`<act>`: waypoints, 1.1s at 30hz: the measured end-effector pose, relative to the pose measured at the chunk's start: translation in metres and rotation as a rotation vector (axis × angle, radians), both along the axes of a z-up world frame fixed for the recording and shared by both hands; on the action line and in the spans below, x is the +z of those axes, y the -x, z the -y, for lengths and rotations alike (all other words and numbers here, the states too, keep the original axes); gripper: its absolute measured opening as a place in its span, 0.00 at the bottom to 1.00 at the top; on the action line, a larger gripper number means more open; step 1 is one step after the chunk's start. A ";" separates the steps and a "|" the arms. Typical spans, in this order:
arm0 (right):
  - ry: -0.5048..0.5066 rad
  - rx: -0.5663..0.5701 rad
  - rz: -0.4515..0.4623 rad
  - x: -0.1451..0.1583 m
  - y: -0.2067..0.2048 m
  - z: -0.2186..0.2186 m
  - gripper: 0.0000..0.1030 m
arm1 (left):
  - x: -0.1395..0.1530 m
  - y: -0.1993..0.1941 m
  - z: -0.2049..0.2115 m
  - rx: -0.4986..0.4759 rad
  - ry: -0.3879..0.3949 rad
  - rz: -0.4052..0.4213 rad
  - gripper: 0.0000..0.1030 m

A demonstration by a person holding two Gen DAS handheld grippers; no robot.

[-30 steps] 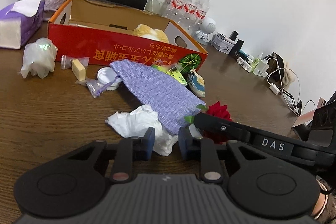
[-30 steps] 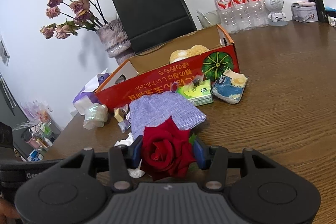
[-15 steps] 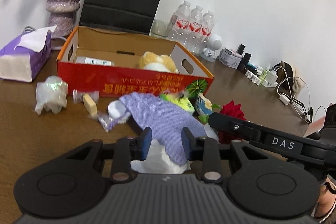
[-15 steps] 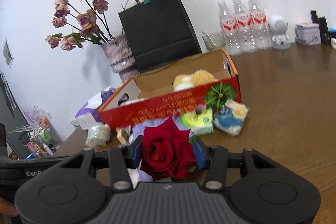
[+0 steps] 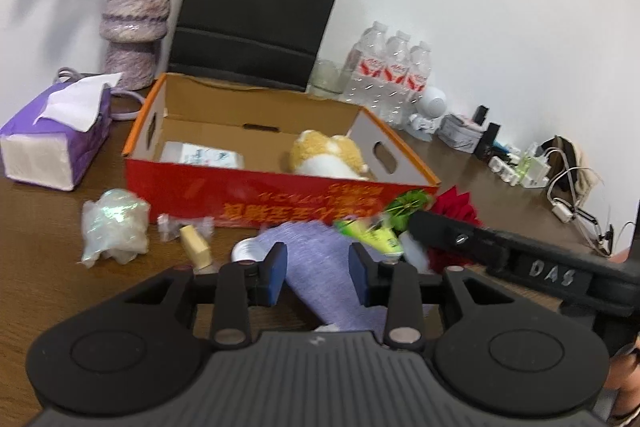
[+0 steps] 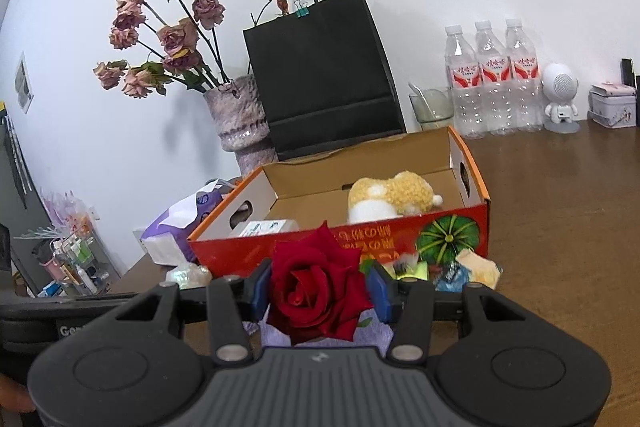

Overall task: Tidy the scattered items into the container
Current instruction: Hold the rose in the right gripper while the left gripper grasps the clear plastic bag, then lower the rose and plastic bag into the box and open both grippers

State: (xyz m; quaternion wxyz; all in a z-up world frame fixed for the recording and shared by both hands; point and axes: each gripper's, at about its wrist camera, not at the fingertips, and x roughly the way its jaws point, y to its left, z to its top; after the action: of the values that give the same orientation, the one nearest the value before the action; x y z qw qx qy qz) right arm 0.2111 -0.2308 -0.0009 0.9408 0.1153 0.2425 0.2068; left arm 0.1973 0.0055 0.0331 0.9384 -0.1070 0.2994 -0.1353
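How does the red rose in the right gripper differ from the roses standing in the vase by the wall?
The red rose is a vivid, full bloom; the roses in the vase are faded pinkish-brown and look dried. The red rose is a single flower clamped between the pads of the right gripper, no stem showing; the vase roses are many, on long dark stems. The red rose sits in front of the box; the others stand behind it. Both are roses.

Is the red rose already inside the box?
No, the rose is clamped in the right gripper, in front of the box.
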 end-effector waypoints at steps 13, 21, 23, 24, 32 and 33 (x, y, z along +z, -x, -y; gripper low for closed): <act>0.045 -0.017 -0.047 -0.014 -0.011 -0.001 0.46 | -0.014 -0.017 -0.059 0.278 -0.111 -0.023 0.65; 0.051 0.004 -0.067 -0.019 -0.024 -0.018 0.46 | -0.024 -0.055 -0.071 0.343 -0.244 -0.030 0.66; 0.055 0.008 -0.071 -0.019 -0.025 -0.023 0.46 | -0.032 -0.063 -0.073 0.323 -0.243 -0.057 0.47; 0.056 0.009 -0.072 -0.019 -0.025 -0.025 0.46 | -0.035 -0.064 -0.075 0.317 -0.228 -0.064 0.45; 0.056 -0.005 -0.031 -0.007 -0.029 -0.022 0.46 | 0.002 -0.024 -0.075 0.298 -0.097 0.087 0.40; 0.056 -0.010 -0.022 -0.004 -0.031 -0.021 0.46 | 0.009 -0.022 -0.073 0.285 -0.080 0.106 0.40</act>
State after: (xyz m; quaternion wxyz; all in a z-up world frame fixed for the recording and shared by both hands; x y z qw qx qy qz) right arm 0.2421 -0.2096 -0.0050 0.9420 0.0925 0.2578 0.1941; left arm 0.2192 0.0783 0.0421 0.9660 -0.1037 0.2366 0.0059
